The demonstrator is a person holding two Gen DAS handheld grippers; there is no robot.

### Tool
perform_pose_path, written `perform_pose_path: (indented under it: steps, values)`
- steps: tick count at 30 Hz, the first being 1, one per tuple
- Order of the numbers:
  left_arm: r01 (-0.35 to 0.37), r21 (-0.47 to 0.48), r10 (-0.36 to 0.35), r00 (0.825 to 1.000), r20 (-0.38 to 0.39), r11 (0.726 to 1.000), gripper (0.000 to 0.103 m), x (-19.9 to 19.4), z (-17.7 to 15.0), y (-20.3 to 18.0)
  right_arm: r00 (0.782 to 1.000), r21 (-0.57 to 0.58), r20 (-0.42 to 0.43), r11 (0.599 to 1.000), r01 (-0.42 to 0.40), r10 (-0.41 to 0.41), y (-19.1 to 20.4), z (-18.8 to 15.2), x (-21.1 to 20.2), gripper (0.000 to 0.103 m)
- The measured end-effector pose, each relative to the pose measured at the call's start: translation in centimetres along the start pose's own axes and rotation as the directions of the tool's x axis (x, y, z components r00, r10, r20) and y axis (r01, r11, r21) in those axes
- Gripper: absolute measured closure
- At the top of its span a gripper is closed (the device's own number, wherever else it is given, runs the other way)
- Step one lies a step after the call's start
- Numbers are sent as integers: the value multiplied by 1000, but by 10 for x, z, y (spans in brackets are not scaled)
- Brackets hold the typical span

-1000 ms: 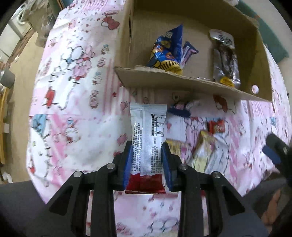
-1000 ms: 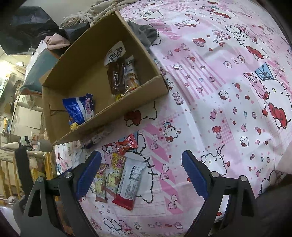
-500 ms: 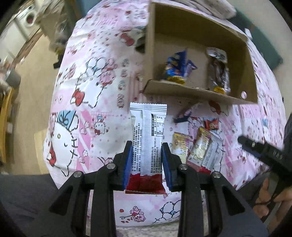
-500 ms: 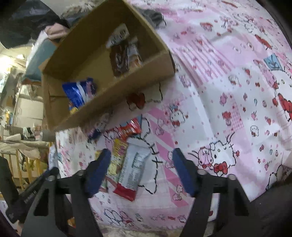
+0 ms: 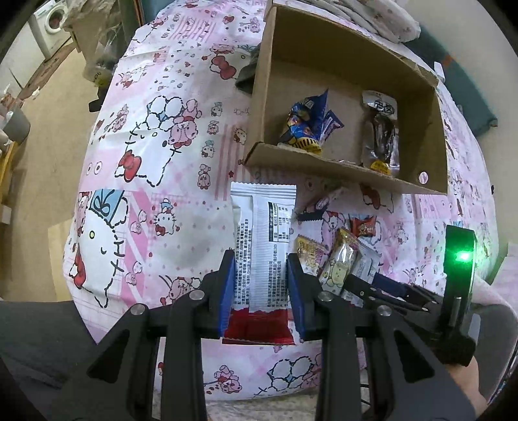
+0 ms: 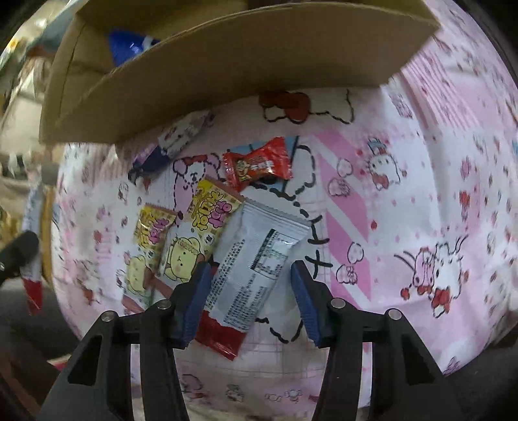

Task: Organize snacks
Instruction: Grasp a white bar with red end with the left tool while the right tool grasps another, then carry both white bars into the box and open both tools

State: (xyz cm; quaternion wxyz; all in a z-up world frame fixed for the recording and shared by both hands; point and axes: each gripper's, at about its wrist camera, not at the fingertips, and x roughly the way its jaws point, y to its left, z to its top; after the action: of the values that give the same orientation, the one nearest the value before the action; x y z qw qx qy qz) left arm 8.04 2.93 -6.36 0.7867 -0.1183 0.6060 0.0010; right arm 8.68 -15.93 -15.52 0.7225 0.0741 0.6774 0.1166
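Note:
My left gripper [image 5: 260,268] is shut on a white snack packet with a red end [image 5: 264,233], held above the patterned bedspread. In the right wrist view a second white-and-red packet [image 6: 259,246] lies flat on the cloth. My right gripper [image 6: 251,272] is low over it and its jaws are closing. The packet is between them, and a gap shows at the right pad. Beside it lie two yellow packets [image 6: 213,210] and a red candy [image 6: 259,163]. The open cardboard box [image 5: 417,74] holds a blue bag [image 5: 307,126] and a dark packet [image 5: 380,142].
The pink cartoon bedspread [image 5: 145,162] drops off at its left edge to a bare floor [image 5: 48,113]. A dark blue wrapper [image 6: 152,158] lies just under the box's near wall [image 6: 226,64]. A folded cloth [image 5: 372,19] lies behind the box.
My right gripper has dropped toward the loose snacks and narrowed its jaws around the white-and-red packet. The left gripper rose a little with its packet, then held still.

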Motion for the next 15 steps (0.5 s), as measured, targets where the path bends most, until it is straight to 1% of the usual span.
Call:
perform_pose_path:
  steps: [1, 2, 4, 9, 12, 15]
  values:
    - [2, 0, -2, 1000, -2, 1000, 76, 0, -1, 0, 1000, -23, 7, 1000, 9, -9, 1, -1, -1, 59]
    - [2, 0, -2, 1000, -3, 1000, 76, 0, -1, 0, 1000, -60, 18, 998, 19, -18, 3, -1, -3, 65]
    - [-3, -2, 3, 1000, -3, 1000, 76, 0, 0, 1, 1000, -70, 18, 997, 19, -18, 2, -2, -5, 68]
    - [-4, -7, 4, 1000, 2, 1000, 76, 0, 2, 1, 1000, -8, 12, 1000, -4, 4, -12, -6, -6, 69]
    - [-17, 4, 17, 1000, -1, 1000, 76, 3, 1, 0, 1000, -31, 17, 1000, 7, -7, -12, -6, -9, 71]
    - [-33, -4, 33, 999, -4, 999, 76, 6, 1, 3, 999, -27, 42, 1000, -15, 16, -20, -8, -20, 72]
